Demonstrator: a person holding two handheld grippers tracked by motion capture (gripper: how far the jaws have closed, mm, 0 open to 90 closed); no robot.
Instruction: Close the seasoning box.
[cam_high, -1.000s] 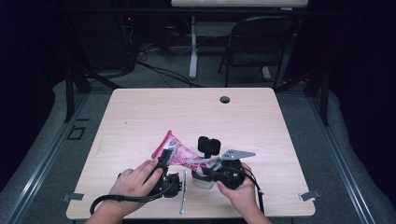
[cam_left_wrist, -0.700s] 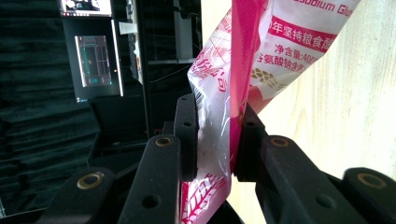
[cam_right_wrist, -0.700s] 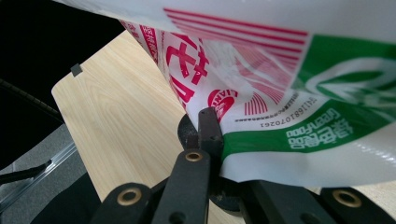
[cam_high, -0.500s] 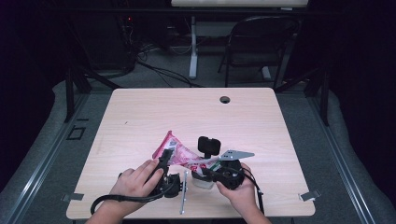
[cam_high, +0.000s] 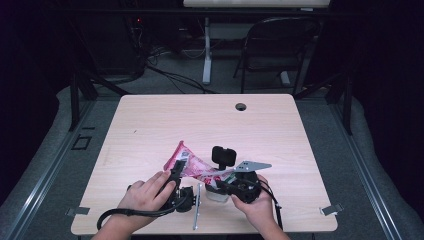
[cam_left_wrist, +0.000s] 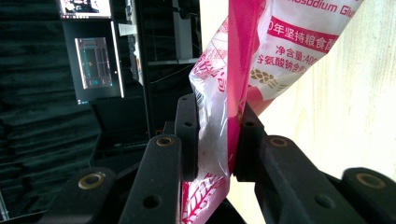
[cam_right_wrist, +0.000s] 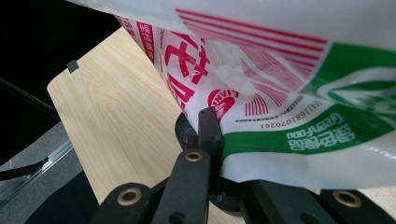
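Observation:
A pink, red and white plastic food bag (cam_high: 192, 165) hangs slanted just above the near middle of the wooden table (cam_high: 150, 125), stretched between both grippers. My left gripper (cam_high: 176, 172) grips its left part; in the left gripper view the jaws (cam_left_wrist: 217, 126) pinch a clear and pink fold of the bag (cam_left_wrist: 261, 56). My right gripper (cam_high: 218, 183) holds the bag's right end. In the right gripper view its jaws (cam_right_wrist: 210, 122) are shut on the white and green edge of the bag (cam_right_wrist: 280, 84). A small pale object sits under the right gripper, too hidden to identify.
A round cable hole (cam_high: 241, 106) lies near the table's far edge. A dark folding chair (cam_high: 275, 45) and a desk leg (cam_high: 206, 50) stand beyond the table. Tape marks (cam_high: 331, 210) sit at the near corners. Bare tabletop stretches behind and to both sides.

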